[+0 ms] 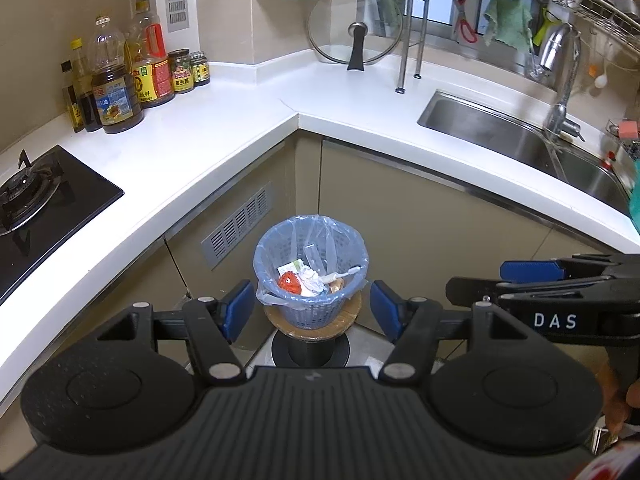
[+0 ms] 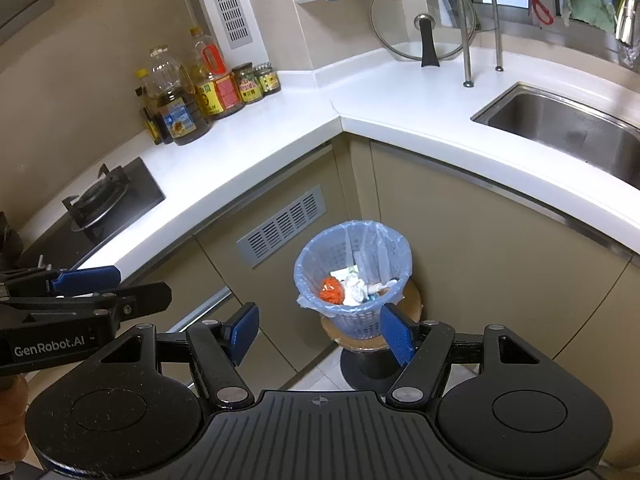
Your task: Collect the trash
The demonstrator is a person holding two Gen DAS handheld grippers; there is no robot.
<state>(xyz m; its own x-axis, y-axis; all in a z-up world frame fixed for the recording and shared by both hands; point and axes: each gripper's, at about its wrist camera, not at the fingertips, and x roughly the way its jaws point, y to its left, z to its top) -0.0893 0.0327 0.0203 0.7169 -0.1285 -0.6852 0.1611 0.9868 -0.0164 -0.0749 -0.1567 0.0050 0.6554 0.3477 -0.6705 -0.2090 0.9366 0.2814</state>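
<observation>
1. The trash basket (image 1: 311,280) (image 2: 354,280), a perforated blue bin lined with a thin blue bag (image 1: 316,226), stands on a round stool (image 1: 312,326) in the inner corner of the kitchen, below the bench (image 1: 224,120) edge.
2. Inside it lie an orange-red crumpled piece (image 1: 290,282) (image 2: 332,289), white crumpled paper (image 1: 314,282), a small white carton (image 1: 290,267) and a white stick-like item (image 1: 344,274) resting against the rim.
3. Cabinet fronts close in behind the basket on both sides; a vent grille (image 1: 239,224) sits to its left. The room above the basket is open, and tiled floor (image 2: 320,376) shows at the stool's base.
4. The bench wraps round the corner overhead, with a gas hob (image 1: 32,196) on the left, oil bottles (image 1: 116,92) at the wall, a glass lid (image 1: 354,26) in the corner and a sink (image 1: 520,136) on the right.
5. The left hand-held gripper (image 1: 316,311) has its blue pads apart, framing the basket from the near side; nothing is between them and they touch nothing.
6. The right hand-held gripper (image 2: 320,332) is likewise apart and empty, near the basket.
7. The two sit side by side, each showing in the other's view.
</observation>
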